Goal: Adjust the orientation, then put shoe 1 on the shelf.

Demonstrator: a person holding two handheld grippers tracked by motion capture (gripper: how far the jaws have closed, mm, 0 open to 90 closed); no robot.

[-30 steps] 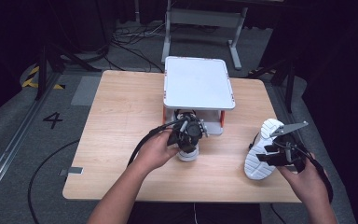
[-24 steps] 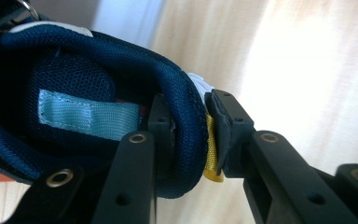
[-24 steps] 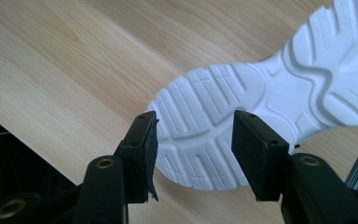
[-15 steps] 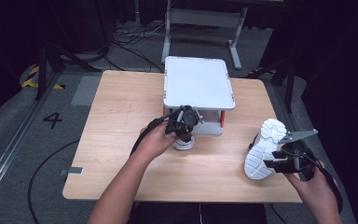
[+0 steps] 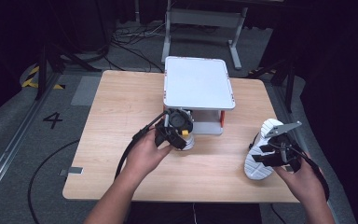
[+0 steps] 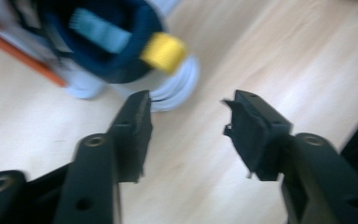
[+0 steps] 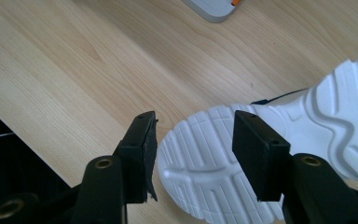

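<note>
High view: L hand-held gripper (image 5: pixel 181 132) sits at the front edge of the white rack (image 5: pixel 198 88), just over the navy shoe (image 5: pixel 184 138) resting on the counter (image 5: pixel 116 121) beside the rack. R hand-held gripper (image 5: pixel 276 151) over the white shoe (image 5: pixel 260 151), sole up, at right.

Left gripper view: jaws have just been opening, now apart w/ nothing between; navy shoe (image 6: pixel 116 46) beyond tips. Judged: shoe released, placement done.

Right gripper view: jaws straddle the white sole (image 7: pixel 223 158); contact unclear, can't tell if clamped.
</note>
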